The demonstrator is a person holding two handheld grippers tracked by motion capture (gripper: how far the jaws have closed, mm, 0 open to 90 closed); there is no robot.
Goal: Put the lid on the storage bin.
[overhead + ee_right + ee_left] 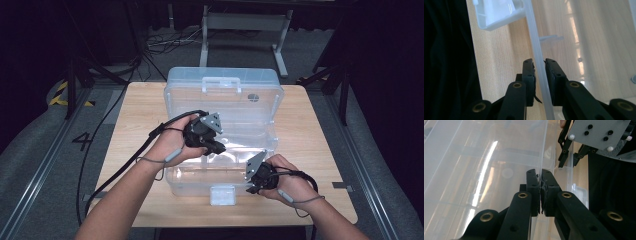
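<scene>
A clear plastic box (175, 180) stands in the middle of the wooden table with its lid (230, 102) swung up at the back. My left gripper (219, 148) reaches into the box near its middle; in the left gripper view its jaws (540, 173) are shut on a thin clear wall (543, 150). My right gripper (251, 189) is at the box's front right. In the right gripper view it (539, 62) is shut on the clear front rim (534, 37). The right gripper (566, 157) and its grey plate also appear at the top right of the left gripper view.
A white latch (222, 195) hangs from the box's front wall and a white handle (220, 82) sits on the lid. Bare wooden tabletop (135, 125) lies left and right of the box. Black cables (125, 165) trail off the table's left side.
</scene>
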